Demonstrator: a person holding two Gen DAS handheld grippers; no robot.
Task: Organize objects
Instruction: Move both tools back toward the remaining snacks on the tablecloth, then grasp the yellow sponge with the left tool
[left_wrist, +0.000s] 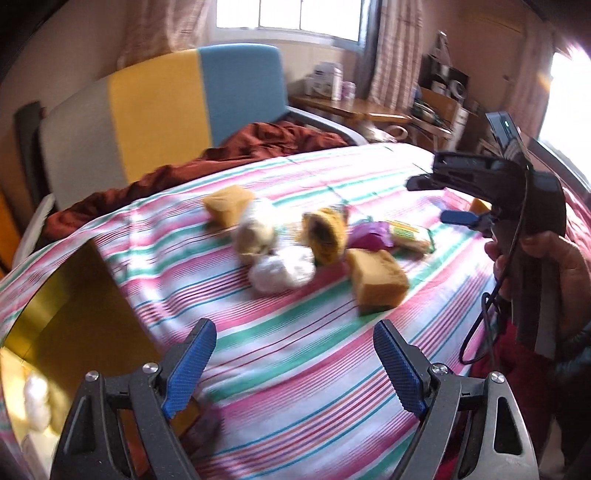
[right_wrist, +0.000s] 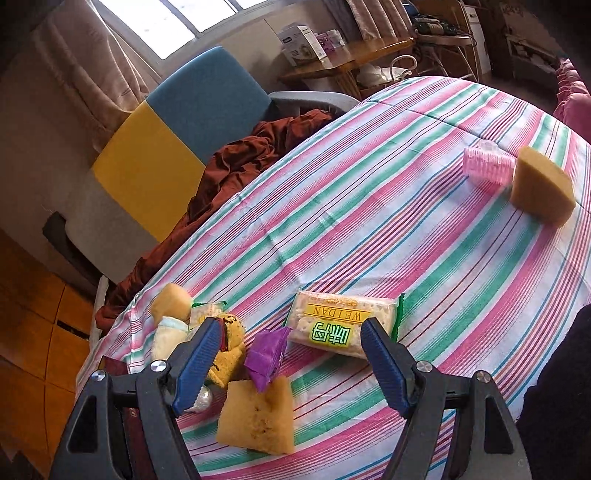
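Note:
A loose pile lies on the striped bedspread (left_wrist: 295, 387): a yellow sponge (left_wrist: 376, 280), a white fluffy ball (left_wrist: 282, 271), a yellow knitted piece (left_wrist: 325, 234), a purple wrapper (left_wrist: 369, 232) and a cracker packet (left_wrist: 410, 236). My left gripper (left_wrist: 295, 326) hangs open above bare sheet, short of the pile. My right gripper (right_wrist: 291, 325) is open too, over the purple wrapper (right_wrist: 266, 354) and the cracker packet (right_wrist: 343, 323), touching neither. The yellow sponge (right_wrist: 258, 417) lies just below it. In the left wrist view the right gripper (left_wrist: 439, 201) is seen held by a hand (left_wrist: 554, 266).
A yellow open box (left_wrist: 74, 306) stands at the left on the bed, something white inside. A pink hair roller (right_wrist: 487, 168) and another sponge (right_wrist: 541, 190) lie apart at the far right. A rust-red blanket (right_wrist: 229, 162), a colour-block headboard (left_wrist: 155, 110) and a wooden desk (right_wrist: 343, 55) lie beyond.

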